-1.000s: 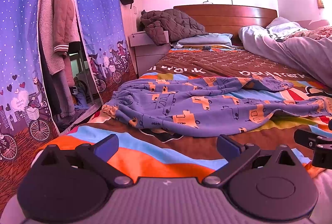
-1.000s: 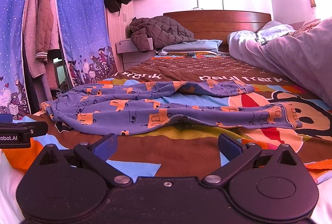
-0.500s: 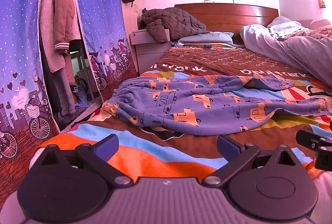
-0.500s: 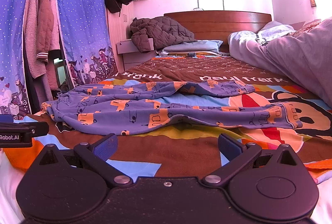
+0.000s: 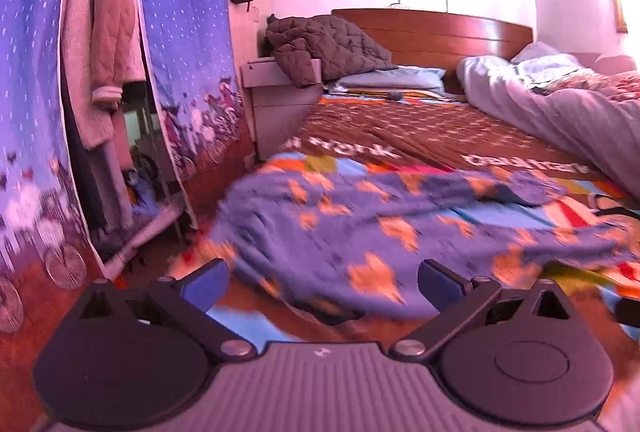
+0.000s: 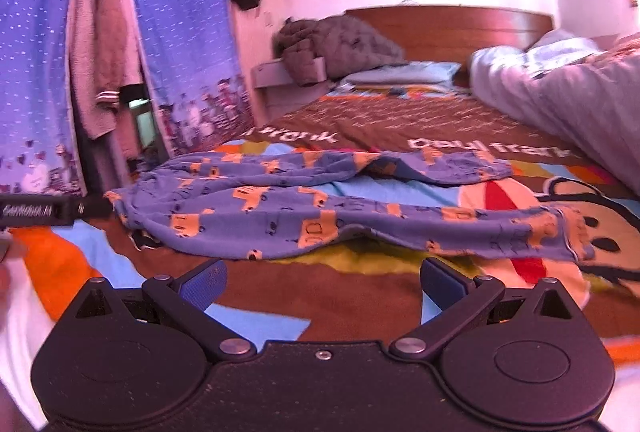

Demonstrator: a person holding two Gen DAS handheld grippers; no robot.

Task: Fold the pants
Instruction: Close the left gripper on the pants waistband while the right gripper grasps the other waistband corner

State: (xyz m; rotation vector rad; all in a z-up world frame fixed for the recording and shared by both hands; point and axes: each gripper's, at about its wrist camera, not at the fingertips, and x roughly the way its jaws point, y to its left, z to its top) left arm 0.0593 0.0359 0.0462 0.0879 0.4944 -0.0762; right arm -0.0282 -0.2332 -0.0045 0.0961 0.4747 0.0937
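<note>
Nothing folded yet: the pants (image 6: 320, 203) lie spread and rumpled across the bedspread (image 6: 360, 296), both legs loose. Left gripper (image 5: 320, 282) and right gripper (image 6: 320, 282) hover just short of the near edge, jaws wide, holding nothing, every fold to come

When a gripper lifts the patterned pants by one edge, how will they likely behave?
The pants will probably droop limply: they lie rumpled, with wrinkles and a raised fold. They look thin and light, so one leg may trail. The open right gripper should pinch them easily.
</note>
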